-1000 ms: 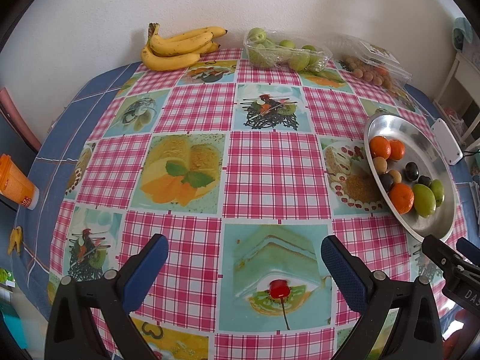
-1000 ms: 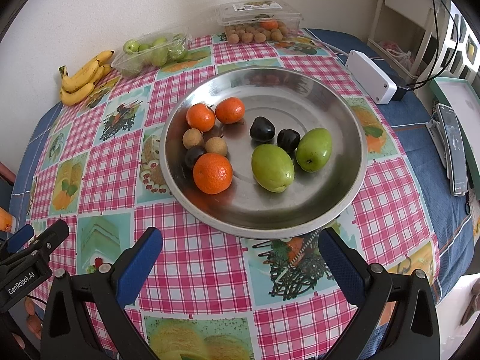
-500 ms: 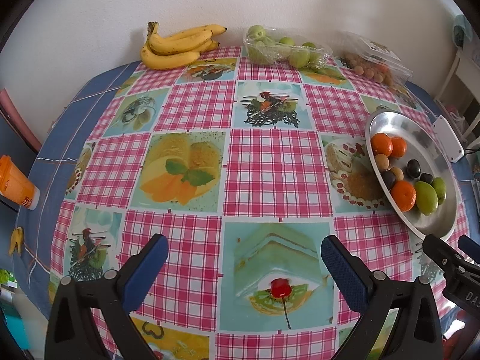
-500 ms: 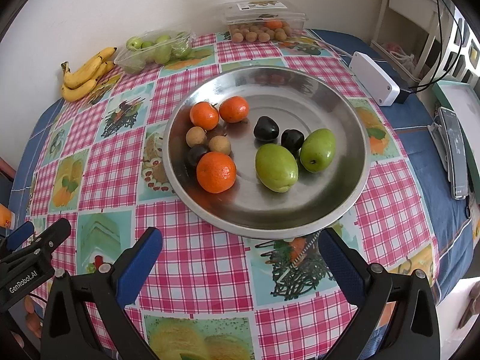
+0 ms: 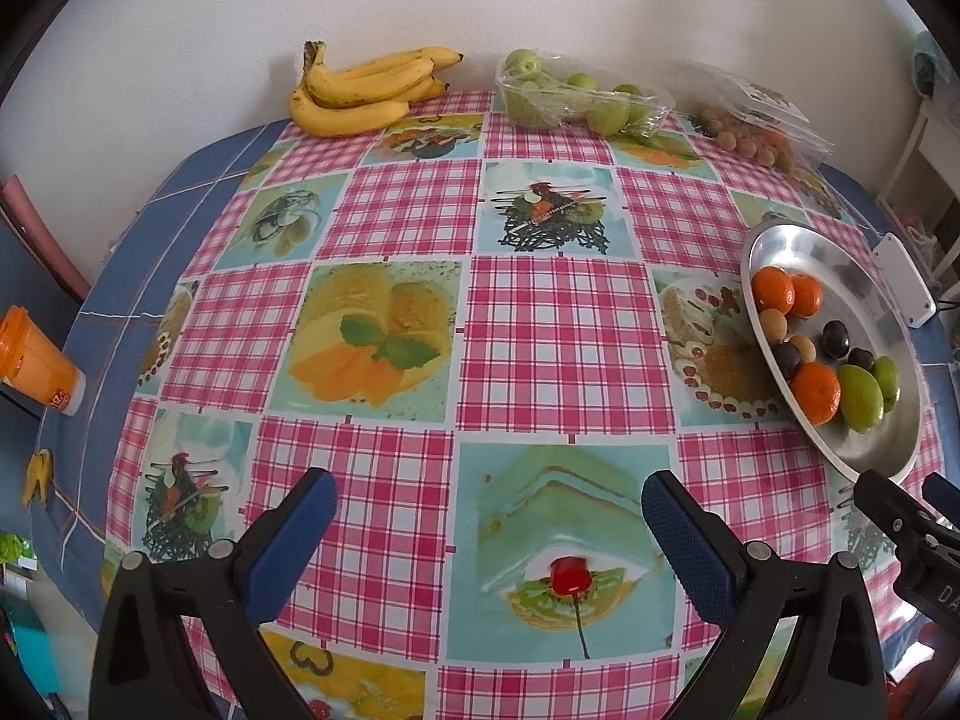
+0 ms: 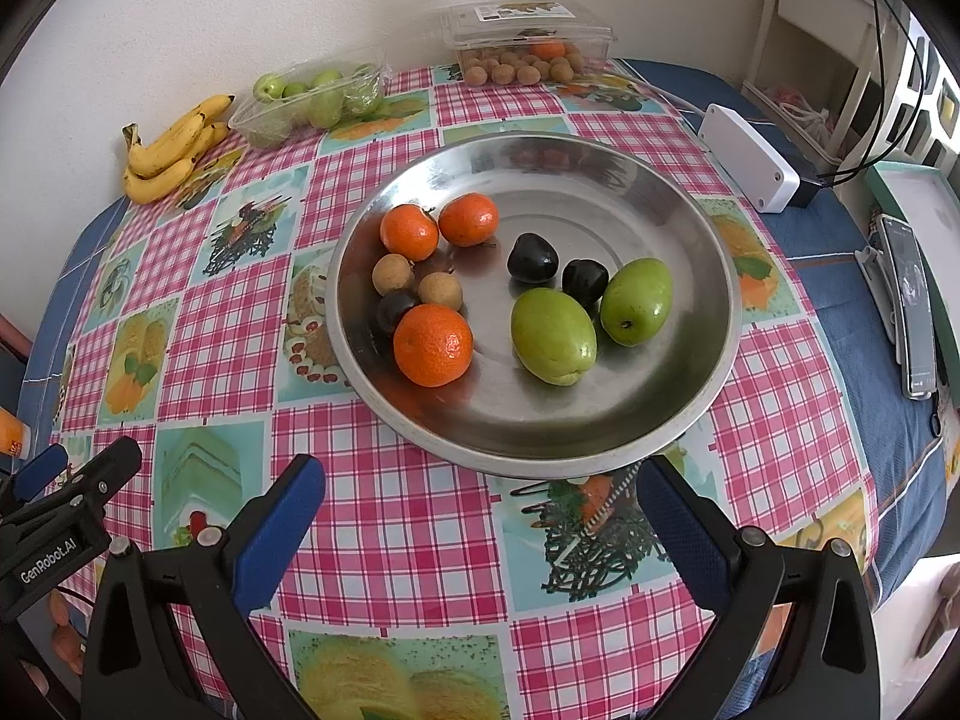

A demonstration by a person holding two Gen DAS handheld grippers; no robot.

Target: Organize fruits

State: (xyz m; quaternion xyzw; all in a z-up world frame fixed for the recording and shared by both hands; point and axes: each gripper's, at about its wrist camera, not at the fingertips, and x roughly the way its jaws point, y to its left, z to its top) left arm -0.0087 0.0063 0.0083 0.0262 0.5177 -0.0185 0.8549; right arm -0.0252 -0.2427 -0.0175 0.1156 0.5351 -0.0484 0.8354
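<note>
both claws released | tray (image 6: 690, 396): oranges (image 6: 433, 345) 3, green fruits (image 6: 553, 336) 2, dark fruits (image 6: 532, 258) 3

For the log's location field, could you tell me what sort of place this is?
Likely a home dining corner: a round table with a pink checked, food-print tablecloth, a yellow banana bunch and a round metal dish of fruit.

A round metal plate (image 6: 690, 228) is sitting on the table, holding three oranges (image 6: 433, 345), two green fruits (image 6: 553, 336), three dark fruits (image 6: 532, 258) and two small brown ones (image 6: 393, 274). By the wall, bananas (image 6: 171, 150) are lying loose, green fruits are filling an open clear tray (image 6: 312, 97), and brown fruits are sitting in a lidded clear box (image 6: 528, 39).
</note>
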